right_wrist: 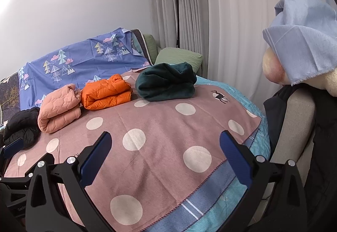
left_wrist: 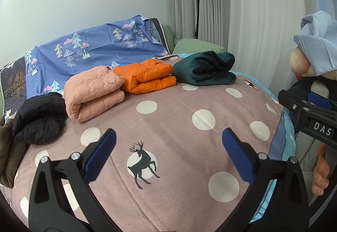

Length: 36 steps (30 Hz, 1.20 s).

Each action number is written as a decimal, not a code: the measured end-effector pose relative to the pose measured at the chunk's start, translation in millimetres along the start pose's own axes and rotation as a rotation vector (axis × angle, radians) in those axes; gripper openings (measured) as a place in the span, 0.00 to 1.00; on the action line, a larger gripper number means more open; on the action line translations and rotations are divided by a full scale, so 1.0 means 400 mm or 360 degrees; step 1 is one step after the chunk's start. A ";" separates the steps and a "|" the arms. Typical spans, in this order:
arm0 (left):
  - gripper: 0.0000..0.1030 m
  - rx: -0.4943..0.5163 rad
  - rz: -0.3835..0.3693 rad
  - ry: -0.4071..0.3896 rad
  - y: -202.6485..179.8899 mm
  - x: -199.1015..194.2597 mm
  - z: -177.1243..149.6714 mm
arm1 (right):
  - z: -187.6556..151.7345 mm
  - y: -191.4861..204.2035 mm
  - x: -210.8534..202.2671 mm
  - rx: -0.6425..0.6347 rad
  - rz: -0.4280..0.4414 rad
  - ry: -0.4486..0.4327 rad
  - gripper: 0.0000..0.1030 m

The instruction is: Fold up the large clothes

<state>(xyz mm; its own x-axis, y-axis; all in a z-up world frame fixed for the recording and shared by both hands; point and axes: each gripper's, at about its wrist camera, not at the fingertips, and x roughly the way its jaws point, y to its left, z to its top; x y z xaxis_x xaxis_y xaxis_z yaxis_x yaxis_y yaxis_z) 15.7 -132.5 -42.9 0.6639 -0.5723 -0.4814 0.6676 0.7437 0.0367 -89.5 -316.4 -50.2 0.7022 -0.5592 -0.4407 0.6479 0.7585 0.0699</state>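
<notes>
Meanwhile, both tools hover empty over a bed: the left hand-held gripper (left_wrist: pixel 168 152) and the right hand-held gripper (right_wrist: pixel 165 155) each show blue pads spread wide apart, nothing between them. Four folded garments sit in a row at the far side of the dotted blanket (left_wrist: pixel 179 126), the row's long axis running from 9 o'clock up toward 1 o'clock: a black jacket (left_wrist: pixel 40 117), a pink quilted jacket (left_wrist: pixel 90 95), an orange puffer jacket (left_wrist: pixel 145 76) and a dark green fleece (left_wrist: pixel 204 67). Judged from the left wrist view, the left tool is nearer the black bundle at 10 o'clock, which looks the least tidy. Open blanket lies between tools and row; the bed's right edge falls away at 3 o'clock, beside a chair (right_wrist: pixel 294 126) draped in dark clothing.
</notes>
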 end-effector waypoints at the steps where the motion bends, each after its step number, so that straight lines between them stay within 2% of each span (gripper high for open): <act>1: 0.98 0.0001 -0.0001 0.0000 -0.001 0.000 0.000 | 0.001 -0.001 0.001 -0.0001 0.0001 0.0000 0.99; 36: 0.98 -0.0024 0.0053 0.0072 0.026 0.059 -0.012 | 0.008 0.036 0.059 -0.0061 0.0069 0.0072 0.99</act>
<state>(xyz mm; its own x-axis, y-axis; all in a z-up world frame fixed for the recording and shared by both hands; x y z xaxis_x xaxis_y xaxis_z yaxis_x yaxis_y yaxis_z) 36.7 -136.5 -58.2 0.6694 -0.5312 -0.5194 0.6401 0.7672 0.0403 -62.7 -319.9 -56.7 0.7148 -0.5102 -0.4783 0.6047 0.7945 0.0561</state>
